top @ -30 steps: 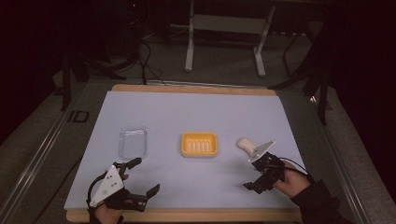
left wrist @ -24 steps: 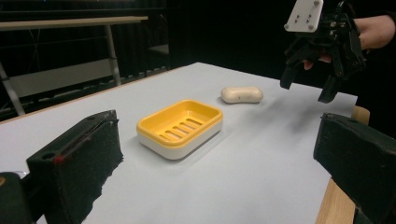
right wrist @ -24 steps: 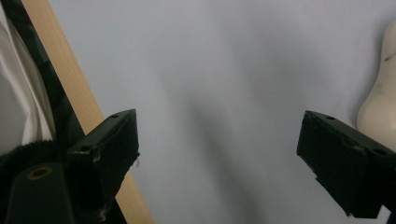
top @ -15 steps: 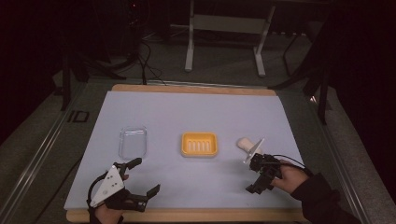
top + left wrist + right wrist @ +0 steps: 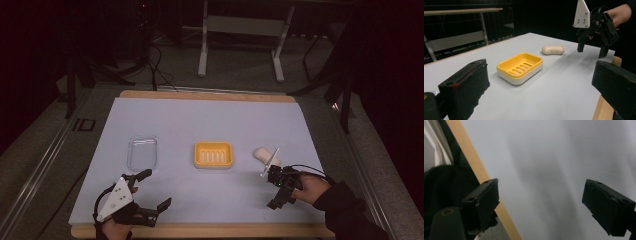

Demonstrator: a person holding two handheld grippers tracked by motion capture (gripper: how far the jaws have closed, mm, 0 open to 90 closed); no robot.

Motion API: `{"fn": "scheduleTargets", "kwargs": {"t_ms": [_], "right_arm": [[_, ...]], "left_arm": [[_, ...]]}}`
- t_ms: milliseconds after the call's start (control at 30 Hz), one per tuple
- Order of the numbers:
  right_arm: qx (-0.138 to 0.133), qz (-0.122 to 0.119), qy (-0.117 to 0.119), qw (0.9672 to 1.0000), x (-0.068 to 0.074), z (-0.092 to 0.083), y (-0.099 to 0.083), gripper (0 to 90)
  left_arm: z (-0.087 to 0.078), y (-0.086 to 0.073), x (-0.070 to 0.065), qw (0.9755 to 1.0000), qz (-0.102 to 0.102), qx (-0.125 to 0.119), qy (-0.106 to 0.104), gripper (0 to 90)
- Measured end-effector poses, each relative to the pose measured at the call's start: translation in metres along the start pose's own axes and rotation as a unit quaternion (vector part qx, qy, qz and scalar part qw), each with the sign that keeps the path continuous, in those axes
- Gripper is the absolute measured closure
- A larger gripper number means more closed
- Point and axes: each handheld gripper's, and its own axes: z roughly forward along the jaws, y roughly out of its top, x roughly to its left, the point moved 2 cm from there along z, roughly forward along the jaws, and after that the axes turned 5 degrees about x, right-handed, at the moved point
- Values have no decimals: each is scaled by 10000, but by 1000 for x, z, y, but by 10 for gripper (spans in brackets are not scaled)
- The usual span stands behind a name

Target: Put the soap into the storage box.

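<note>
You work at a wide table with a pale grey-blue top [image 5: 210, 120] and a light wooden edge [image 5: 200, 231]; beyond it lies a dull grey floor [image 5: 240, 75]; a pale metal frame with two legs [image 5: 240, 30] stands at the back; dark cables [image 5: 155, 55] trail across the floor at your left; the room behind is nearly black, perhaps curtained.

Glossy plastic soap dish [image 5: 520, 67], matt soap bar [image 5: 553, 49].
</note>
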Motion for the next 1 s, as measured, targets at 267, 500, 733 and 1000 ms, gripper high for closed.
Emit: {"fn": "scheduleTargets", "kwargs": {"t_ms": [267,500,733,1000], "right_arm": [[166,-38,-41,9998,-4,-3,11,139],[184,-100,-161,9997,-10,-9,19,180],[-7,-143,-450,9989,-17,-17,28,216],[-342,-163,-450,9983,-29,-28,32,230]], "left_arm": [[0,0,0,10000,-4,-9,-4,12],[0,0,0,10000,-13,-18,-8,12],[0,0,0,10000,-5,-8,-12,12],[0,0,0,10000,-3,-6,-13,12]]}}
